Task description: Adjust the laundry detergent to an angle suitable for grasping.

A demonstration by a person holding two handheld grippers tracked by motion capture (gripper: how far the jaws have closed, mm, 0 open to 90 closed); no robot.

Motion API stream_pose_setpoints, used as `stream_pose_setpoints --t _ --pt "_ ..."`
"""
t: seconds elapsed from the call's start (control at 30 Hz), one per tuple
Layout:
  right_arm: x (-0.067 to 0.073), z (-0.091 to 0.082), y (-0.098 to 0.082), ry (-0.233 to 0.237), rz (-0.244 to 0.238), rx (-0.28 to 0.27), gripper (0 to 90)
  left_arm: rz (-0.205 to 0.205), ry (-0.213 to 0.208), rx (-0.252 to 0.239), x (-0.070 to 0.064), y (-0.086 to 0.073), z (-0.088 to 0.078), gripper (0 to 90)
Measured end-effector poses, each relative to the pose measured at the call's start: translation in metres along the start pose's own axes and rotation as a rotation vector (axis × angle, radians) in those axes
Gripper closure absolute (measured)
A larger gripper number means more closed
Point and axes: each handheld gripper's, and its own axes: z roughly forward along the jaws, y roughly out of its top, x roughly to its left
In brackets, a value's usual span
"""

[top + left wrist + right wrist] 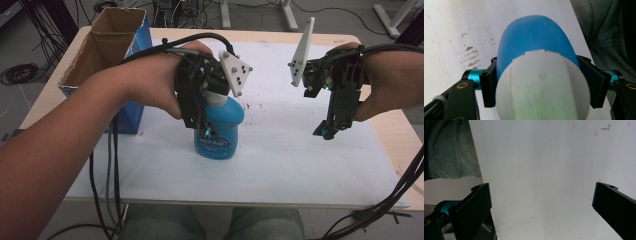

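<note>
High view: nearest the person, the blue bottle [218, 132] stands upright on the white table cover [300, 165], at about 6 o'clock of centre. The left gripper [202, 127] comes down over its white cap [216, 99]. In the left gripper view, the jaws flank the bottle's shoulder just below the cap [542, 87], close against it on both sides; whether the pads press or merely touch I cannot tell. The right gripper [327, 131] hangs at 3 o'clock, well apart from the bottle, jaws wide and empty over bare cover. Farther off, at 10 o'clock, an open cardboard box [102, 45] stands on end. Risk: the grip sits high on a tapering, smooth shoulder; if the jaws are slack, a lift would likely let the bottle slip or tip.
</note>
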Motion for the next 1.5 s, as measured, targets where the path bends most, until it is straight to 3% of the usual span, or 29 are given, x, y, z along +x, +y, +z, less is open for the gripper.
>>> stream_pose_setpoints --t 0.17,0.7,1.0,1.27,1.5 --pt "0.001 0.000 0.001 0.000 0.001 0.000 1.4 -0.048 -0.011 0.014 0.001 0.000 -0.007 26.1" --pt "0.000 -0.002 -0.002 -0.001 0.004 -0.008 1.4 -0.090 -0.024 0.112 0.004 0.003 -0.031 15.4" --pt "-0.003 -0.002 -0.002 0.003 0.001 -0.012 1.4 -0.137 -0.025 0.189 0.007 -0.006 -0.041 9.6" --pt "-0.005 -0.004 -0.002 0.004 0.004 -0.011 1.4 -0.213 -0.026 0.255 0.011 -0.019 -0.052 4.9" --pt "-0.008 -0.006 -0.001 0.002 0.004 -0.015 1.4 -0.252 -0.012 0.307 0.013 -0.028 -0.061 1.6"
